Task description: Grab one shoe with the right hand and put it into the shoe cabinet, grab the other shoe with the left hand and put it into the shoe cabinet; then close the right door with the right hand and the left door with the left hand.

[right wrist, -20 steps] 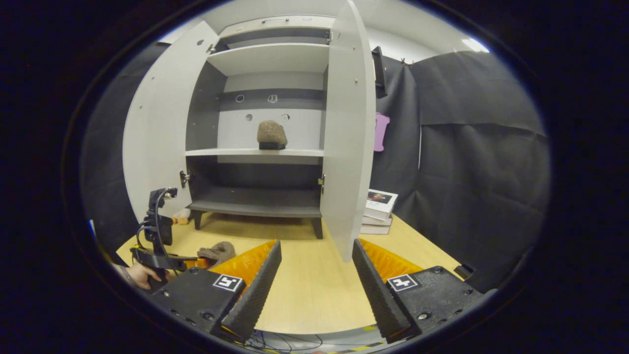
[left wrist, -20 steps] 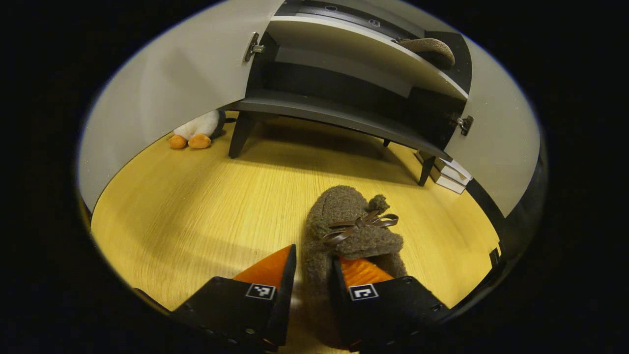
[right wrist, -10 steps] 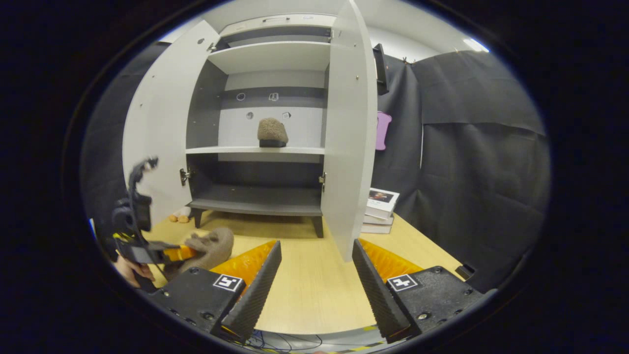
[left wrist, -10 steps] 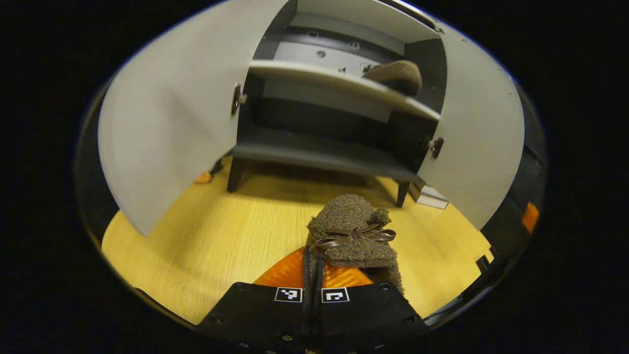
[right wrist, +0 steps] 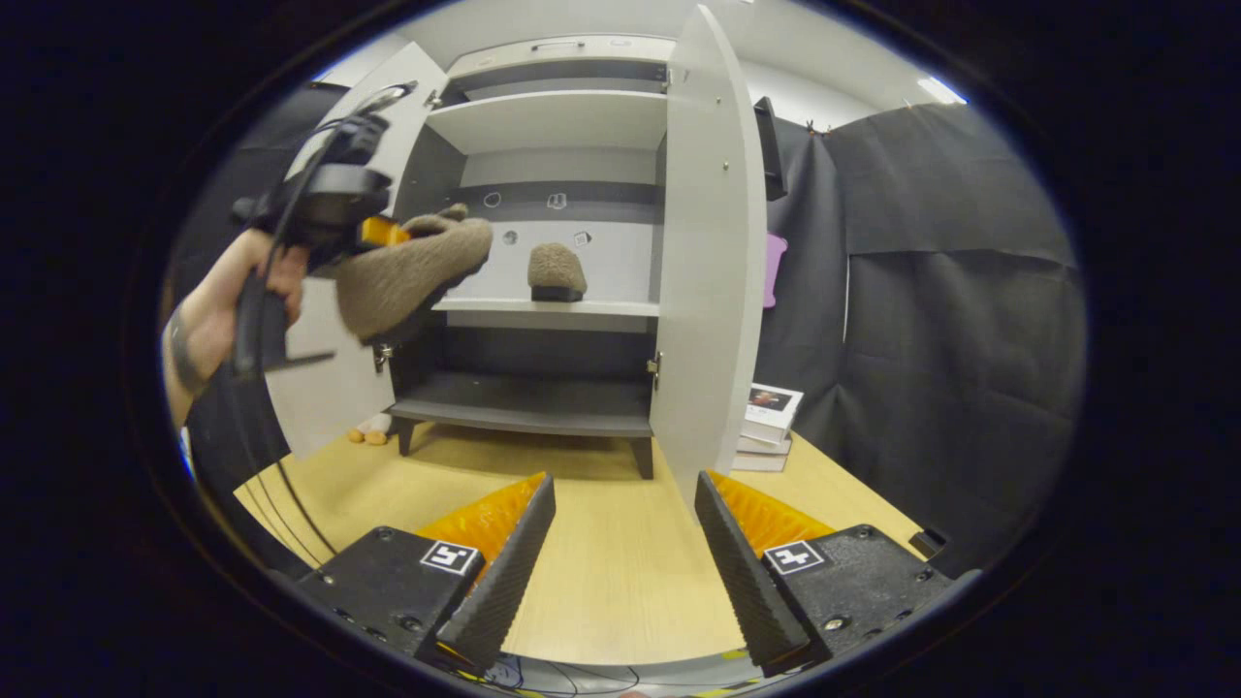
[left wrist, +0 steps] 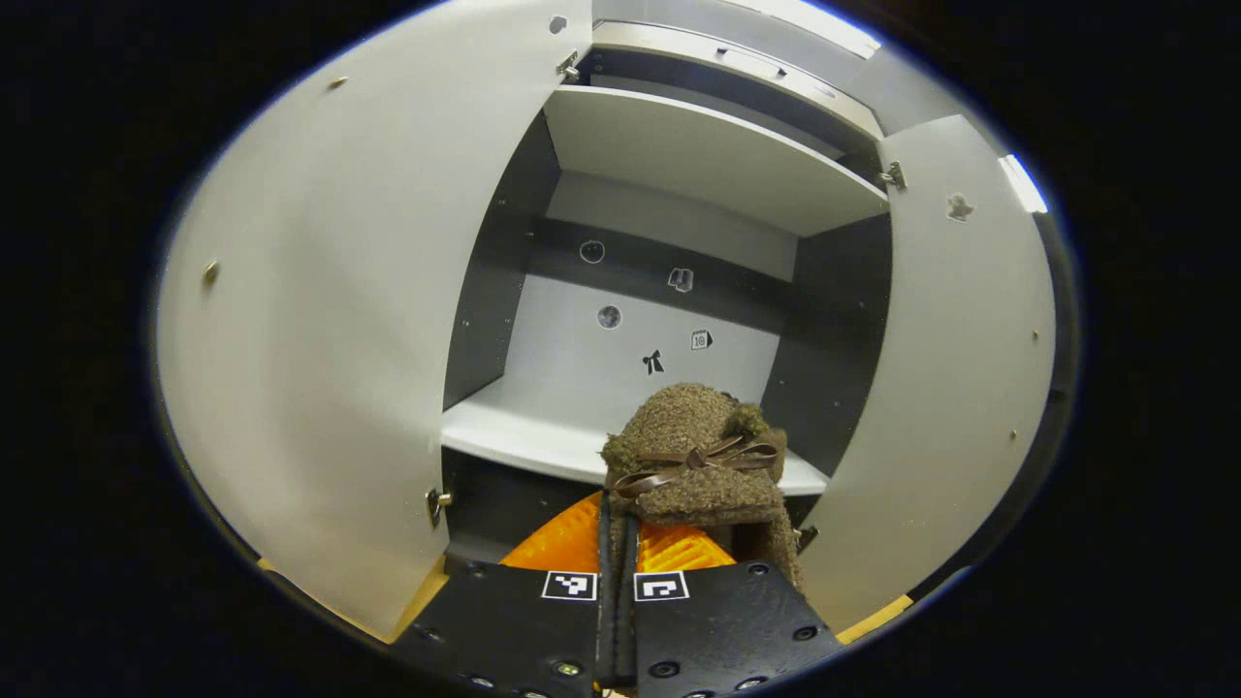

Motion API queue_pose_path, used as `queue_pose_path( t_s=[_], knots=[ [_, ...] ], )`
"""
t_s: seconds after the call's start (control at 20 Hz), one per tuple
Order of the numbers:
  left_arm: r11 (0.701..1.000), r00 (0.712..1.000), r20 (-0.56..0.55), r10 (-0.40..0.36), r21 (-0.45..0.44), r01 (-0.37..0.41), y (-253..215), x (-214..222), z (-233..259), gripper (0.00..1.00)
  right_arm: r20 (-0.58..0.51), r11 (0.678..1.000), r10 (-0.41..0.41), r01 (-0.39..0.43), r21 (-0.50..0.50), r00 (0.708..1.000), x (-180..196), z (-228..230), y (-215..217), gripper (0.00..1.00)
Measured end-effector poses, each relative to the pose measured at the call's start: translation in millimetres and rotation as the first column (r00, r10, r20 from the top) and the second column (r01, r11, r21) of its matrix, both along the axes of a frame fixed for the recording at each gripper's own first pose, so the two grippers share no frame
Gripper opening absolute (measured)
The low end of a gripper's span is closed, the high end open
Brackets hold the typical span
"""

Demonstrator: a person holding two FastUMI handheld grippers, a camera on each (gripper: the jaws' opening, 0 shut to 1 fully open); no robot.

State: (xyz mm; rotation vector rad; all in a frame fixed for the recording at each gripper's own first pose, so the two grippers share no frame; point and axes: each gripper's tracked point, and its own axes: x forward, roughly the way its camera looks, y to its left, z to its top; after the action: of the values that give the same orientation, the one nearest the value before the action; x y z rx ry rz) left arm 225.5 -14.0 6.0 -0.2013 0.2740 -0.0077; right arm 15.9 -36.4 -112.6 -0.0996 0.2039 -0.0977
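Left gripper point(left wrist: 618, 543): clamping second shoe point(left wrist: 693, 456), approaching middle shelf point(left wrist: 524, 441); should be setting it level beside shelved shoe point(right wrist: 556, 270). Right gripper point(right wrist: 620, 543): gaping, idling.

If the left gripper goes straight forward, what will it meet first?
Probably the cabinet's middle shelf or the back wall above it. The left gripper, shut on the shoe, points into the open cabinet; depth is unclear.
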Motion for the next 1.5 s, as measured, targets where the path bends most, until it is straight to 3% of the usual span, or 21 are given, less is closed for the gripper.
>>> queue_pose_path(
  t_s=[0.05,0.1,0.15,0.3,0.6,0.65,0.7,0.75,0.8,0.9,0.95,1.2,1.3,1.35,1.4,1.5],
  knots=[
    [1.000,1.000,-0.024,0.006,0.022,-0.006,2.4,21.1,2.5,0.00,0.001,1.000,0.001,-0.001,0.003,1.000,-0.6,0.6,1.2,0.92],
    [1.000,0.998,-0.056,0.003,0.027,-0.002,1.2,42.3,2.5,0.05,0.001,1.000,0.001,-0.001,0.005,1.000,-2.3,0.5,1.7,0.92],
    [1.000,0.995,-0.099,-0.014,0.013,0.015,-2.7,58.7,0.2,0.00,-0.002,1.000,-0.002,0.002,0.005,1.000,-3.5,0.0,1.1,0.92],
    [0.995,0.977,-0.197,-0.081,-0.069,0.068,-20.4,98.3,-11.6,0.00,-0.006,1.000,-0.024,0.025,0.015,1.000,-7.1,0.5,-3.2,0.92],
    [0.996,0.936,-0.352,0.006,-0.080,-0.036,-1.4,147.4,-64.7,0.00,0.001,0.994,-0.093,0.093,0.049,0.996,-7.2,3.7,-22.2,0.92],
    [0.996,0.927,-0.376,0.011,-0.082,-0.046,2.0,151.7,-71.9,0.05,0.003,0.993,-0.105,0.104,0.048,0.994,-7.1,4.4,-26.6,0.92],
    [0.995,0.922,-0.387,0.018,-0.085,-0.055,4.3,156.4,-73.6,0.00,0.004,0.992,-0.118,0.117,0.045,0.993,-7.9,3.7,-31.2,0.92],
    [0.994,0.922,-0.386,0.020,-0.088,-0.058,6.2,161.9,-74.0,0.05,0.002,0.991,-0.130,0.130,0.043,0.992,-8.8,2.4,-35.5,0.92],
    [0.995,0.914,-0.406,0.024,-0.083,-0.063,8.2,164.7,-78.3,0.00,-0.005,0.990,-0.137,0.137,0.045,0.991,-9.3,-0.2,-38.1,0.92],
    [0.994,0.906,-0.421,0.031,-0.081,-0.071,9.7,166.9,-78.1,0.05,-0.019,0.988,-0.143,0.144,0.052,0.990,-9.0,-6.0,-41.5,0.92],
    [0.994,0.902,-0.431,0.027,-0.085,-0.070,8.6,166.6,-78.1,0.01,-0.026,0.988,-0.146,0.148,0.053,0.989,-8.8,-8.4,-42.5,0.92],
    [0.998,0.909,-0.416,0.015,-0.043,-0.036,4.0,167.4,-78.4,0.05,-0.054,0.987,-0.140,0.144,0.070,0.989,-6.2,-17.6,-41.9,0.92],
    [0.999,0.911,-0.412,-0.004,-0.037,-0.012,-1.1,167.4,-78.5,0.09,-0.057,0.988,-0.134,0.138,0.073,0.989,-4.2,-17.7,-40.9,0.92],
    [0.999,0.908,-0.418,-0.006,-0.034,-0.009,-2.3,166.1,-79.1,0.19,-0.056,0.988,-0.134,0.138,0.073,0.989,-4.2,-17.7,-40.9,0.92],
    [1.000,0.908,-0.419,-0.004,-0.029,-0.009,-0.9,166.9,-81.1,0.16,-0.059,0.988,-0.134,0.138,0.072,0.989,-4.2,-17.9,-41.2,0.92],
    [1.000,0.906,-0.424,-0.015,-0.025,0.004,-2.6,164.4,-78.1,0.26,-0.061,0.988,-0.132,0.136,0.071,0.989,-3.7,-18.3,-41.8,0.92]
  ],
)
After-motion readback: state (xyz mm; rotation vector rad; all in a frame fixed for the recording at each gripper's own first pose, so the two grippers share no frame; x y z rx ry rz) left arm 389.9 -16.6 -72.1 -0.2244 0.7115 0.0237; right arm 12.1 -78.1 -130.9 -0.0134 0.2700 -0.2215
